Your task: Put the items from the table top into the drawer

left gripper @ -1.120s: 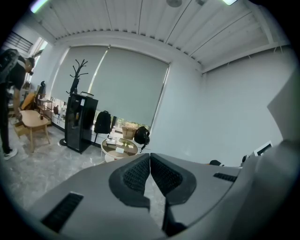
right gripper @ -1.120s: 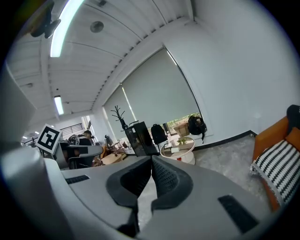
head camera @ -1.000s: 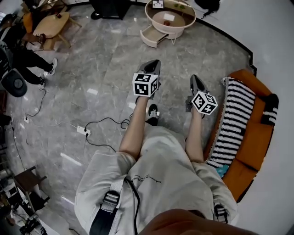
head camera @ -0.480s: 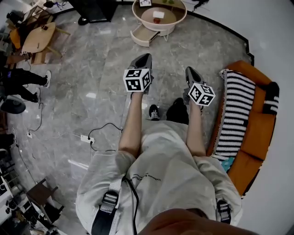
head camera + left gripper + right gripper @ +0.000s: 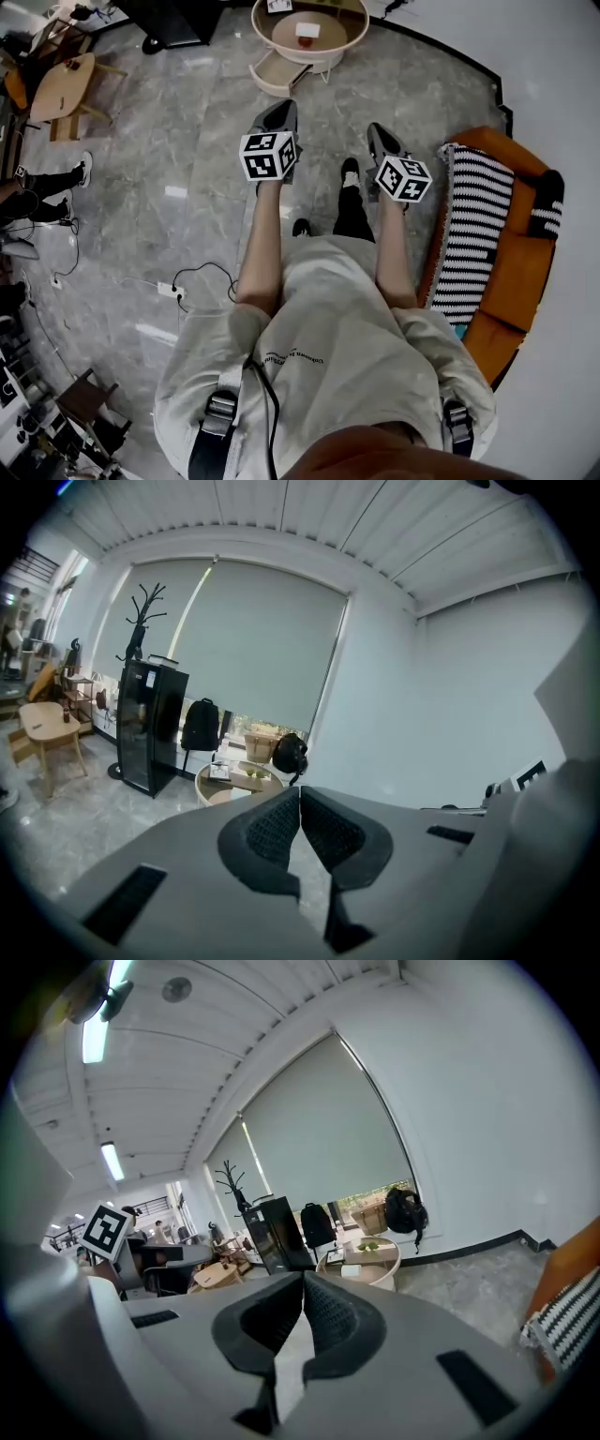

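A low round table (image 5: 360,36) stands far ahead at the top of the head view, with its drawer (image 5: 273,73) pulled open toward me. A small white and red item (image 5: 307,30) lies on the lower shelf. Other small items on the top are too small to make out. My left gripper (image 5: 280,107) and right gripper (image 5: 375,129) are held side by side over the floor, well short of the table. Both are shut and hold nothing. The left gripper (image 5: 299,803) view shows the table (image 5: 236,782) past its jaws. The right gripper (image 5: 303,1288) view shows the table (image 5: 367,1262) too.
An orange sofa (image 5: 530,281) with a striped blanket (image 5: 473,225) lies close on the right. A cable and power strip (image 5: 170,290) lie on the floor at the left. A black cabinet (image 5: 148,728), backpacks and a wooden table (image 5: 61,82) stand further off. A person's legs (image 5: 47,178) show at far left.
The person has walked forward over the stone floor, one foot stepping ahead. Both grippers moved forward together toward the round table and stayed shut.
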